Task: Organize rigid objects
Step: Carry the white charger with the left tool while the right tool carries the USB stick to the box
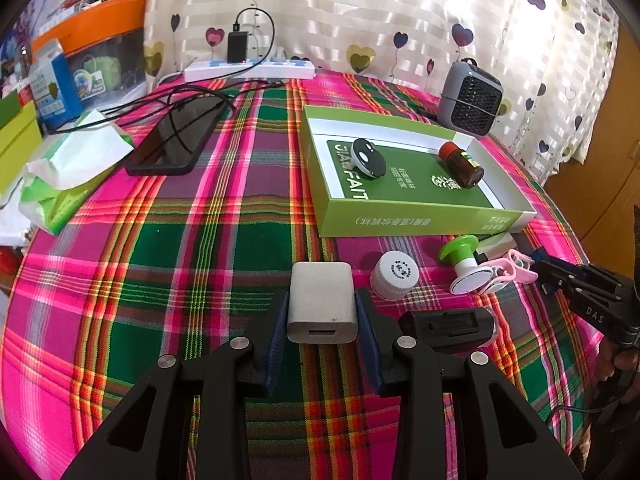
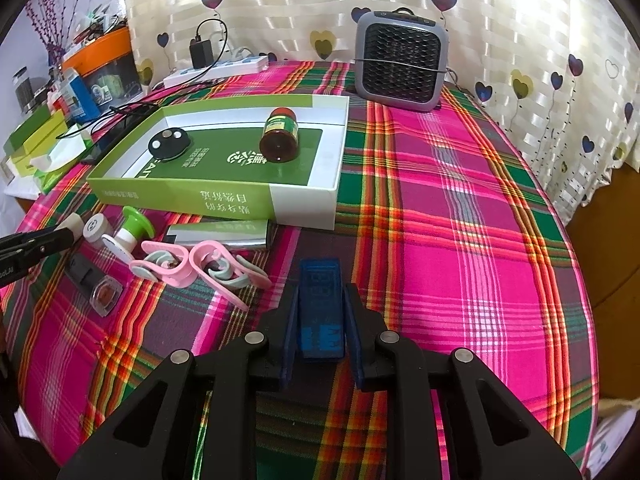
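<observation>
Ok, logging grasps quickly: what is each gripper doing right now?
Left gripper: closed on the grey charger.
Right gripper: closed on the blue card reader.

I count two things in the green box: one round black remote and one brown bottle. Outside it lie two pink clips, one white cap, one green-topped stopper, one silver lighter and one black case. My tongs carry one white charger and one blue card reader.

Bright backlit curtain, fisheye-warped, dark-vignetted edges

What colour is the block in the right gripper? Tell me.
Translucent blue block, clearest in the right wrist view.
</observation>
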A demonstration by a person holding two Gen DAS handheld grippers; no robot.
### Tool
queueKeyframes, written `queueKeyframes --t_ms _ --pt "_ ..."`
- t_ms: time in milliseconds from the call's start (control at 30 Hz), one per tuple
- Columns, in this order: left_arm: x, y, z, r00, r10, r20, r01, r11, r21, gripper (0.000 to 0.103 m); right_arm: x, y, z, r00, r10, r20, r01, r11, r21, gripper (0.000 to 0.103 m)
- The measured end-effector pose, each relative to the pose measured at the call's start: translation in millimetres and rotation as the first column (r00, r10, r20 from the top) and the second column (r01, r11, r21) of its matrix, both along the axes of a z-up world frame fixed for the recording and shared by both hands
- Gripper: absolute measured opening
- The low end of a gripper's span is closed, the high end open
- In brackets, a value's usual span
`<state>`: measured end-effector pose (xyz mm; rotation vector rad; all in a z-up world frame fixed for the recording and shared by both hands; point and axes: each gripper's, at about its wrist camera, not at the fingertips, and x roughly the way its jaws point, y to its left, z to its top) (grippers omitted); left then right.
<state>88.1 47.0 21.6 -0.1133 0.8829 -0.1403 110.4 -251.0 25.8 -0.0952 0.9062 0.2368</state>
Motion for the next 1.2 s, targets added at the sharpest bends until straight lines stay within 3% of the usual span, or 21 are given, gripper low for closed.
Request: queueKeyframes --t_ms 567,1200 --pt "-8 -3 19 0.999 -0.004 0.053 0.004 1.000 -0.005 0.032 -5 -2 12 0.999 -0.018 0.035 0.017 1.000 0.024 0.023" --pt "13 -16 47 0.995 -0.036 0.096 0.039 0.999 -0.024 0.032 9 5 53 0.995 0.005 0.101 -0.012 0.998 0.064 0.023"
